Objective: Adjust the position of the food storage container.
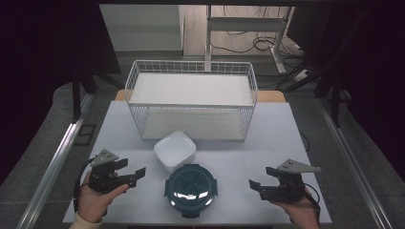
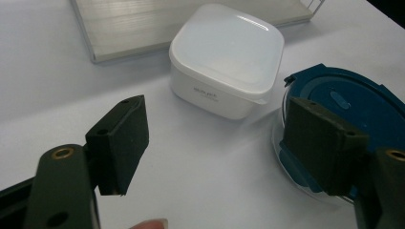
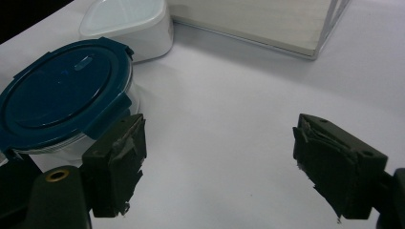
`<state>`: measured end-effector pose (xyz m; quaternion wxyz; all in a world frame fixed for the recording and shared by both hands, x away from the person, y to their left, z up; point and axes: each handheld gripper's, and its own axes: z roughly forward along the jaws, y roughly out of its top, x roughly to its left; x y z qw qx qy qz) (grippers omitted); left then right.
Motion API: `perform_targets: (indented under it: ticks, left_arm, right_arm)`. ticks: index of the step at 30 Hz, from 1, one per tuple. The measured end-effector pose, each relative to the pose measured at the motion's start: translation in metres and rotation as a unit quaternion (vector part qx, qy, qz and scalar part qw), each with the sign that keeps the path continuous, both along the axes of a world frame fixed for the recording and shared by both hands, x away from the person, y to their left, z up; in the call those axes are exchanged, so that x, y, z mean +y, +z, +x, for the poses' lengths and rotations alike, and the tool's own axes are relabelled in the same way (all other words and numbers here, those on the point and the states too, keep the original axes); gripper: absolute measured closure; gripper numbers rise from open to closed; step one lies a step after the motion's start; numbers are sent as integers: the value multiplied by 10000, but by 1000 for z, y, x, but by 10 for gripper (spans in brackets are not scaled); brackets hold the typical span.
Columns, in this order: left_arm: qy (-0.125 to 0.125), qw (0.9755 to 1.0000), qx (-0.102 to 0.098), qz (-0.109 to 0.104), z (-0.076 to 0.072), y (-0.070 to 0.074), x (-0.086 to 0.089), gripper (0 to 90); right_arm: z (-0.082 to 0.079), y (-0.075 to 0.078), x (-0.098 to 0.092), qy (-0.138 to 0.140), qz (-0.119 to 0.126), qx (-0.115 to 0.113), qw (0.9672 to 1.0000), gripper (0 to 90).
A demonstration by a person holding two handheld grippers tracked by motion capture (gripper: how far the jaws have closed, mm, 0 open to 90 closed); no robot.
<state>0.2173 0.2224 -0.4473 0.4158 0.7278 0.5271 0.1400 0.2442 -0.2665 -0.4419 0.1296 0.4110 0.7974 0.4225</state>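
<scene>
In the left gripper view, the right jaw hides part of the round blue-lidded container (image 2: 353, 102). Left gripper (image 1: 138, 174) at its 9 o'clock and right gripper (image 1: 254, 186) at 3 o'clock both gape, holding nothing. The white square container (image 1: 175, 150) sits at 11 o'clock, before the wire basket (image 1: 191, 67).

The round box (image 1: 191, 190) is set on the table (image 1: 267, 143), the square box (image 1: 175, 150) just behind it, the wire basket (image 1: 191, 98) farther back.

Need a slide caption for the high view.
Open left claw and right claw flank blue-lidded container; white box behind.
</scene>
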Motion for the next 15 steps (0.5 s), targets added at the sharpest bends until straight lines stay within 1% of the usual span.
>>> perform_targets:
  ticks: [2,5,9,11,15]
  left_arm:
    - [4,10000,9,3,0,0,1,237]
    - [-7,10000,32,-23,0,0,1,242]
    - [-17,10000,28,-20,0,0,1,239]
    - [14,10000,28,-29,0,1,1,228]
    - [10,10000,43,-61,0,1,1,227]
  right_arm:
    - [1,-1,-2,-63,10,51,10000,182]
    - [0,-1,-1,-61,49,101,9999,183]
    - [0,1,0,-46,106,112,9999,183]
    - [-1,1,1,-58,49,81,9999,184]
    - [0,0,1,-90,48,133,9999,187]
